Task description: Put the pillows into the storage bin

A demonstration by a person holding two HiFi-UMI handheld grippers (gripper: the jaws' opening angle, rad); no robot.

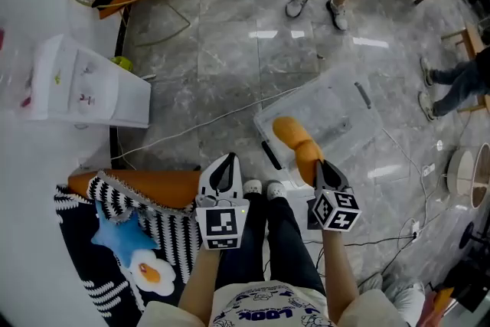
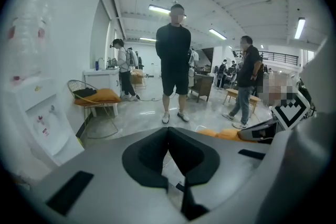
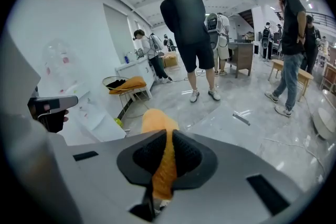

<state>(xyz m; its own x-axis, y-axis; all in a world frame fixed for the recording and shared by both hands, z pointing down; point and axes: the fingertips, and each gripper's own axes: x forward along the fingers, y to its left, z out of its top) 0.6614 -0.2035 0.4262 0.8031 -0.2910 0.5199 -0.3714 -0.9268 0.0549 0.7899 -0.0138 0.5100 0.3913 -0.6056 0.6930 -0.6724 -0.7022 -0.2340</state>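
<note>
At the left, a long orange pillow (image 1: 145, 184), a blue star pillow (image 1: 119, 235) and an egg-shaped pillow (image 1: 151, 272) lie on a striped blanket (image 1: 172, 233). The left tongs (image 1: 222, 174) are pressed together with nothing between them. The right tongs (image 1: 325, 174) are clamped on a second orange pillow (image 1: 295, 138), which hangs over the near edge of the clear storage bin (image 1: 344, 107) on the floor (image 1: 230, 50), perhaps touching it.

Forearms extended forward; the left gripper (image 1: 222, 167) has jaws together, empty, the right gripper (image 1: 325, 169) pinches the orange pillow (image 1: 294, 137).
</note>
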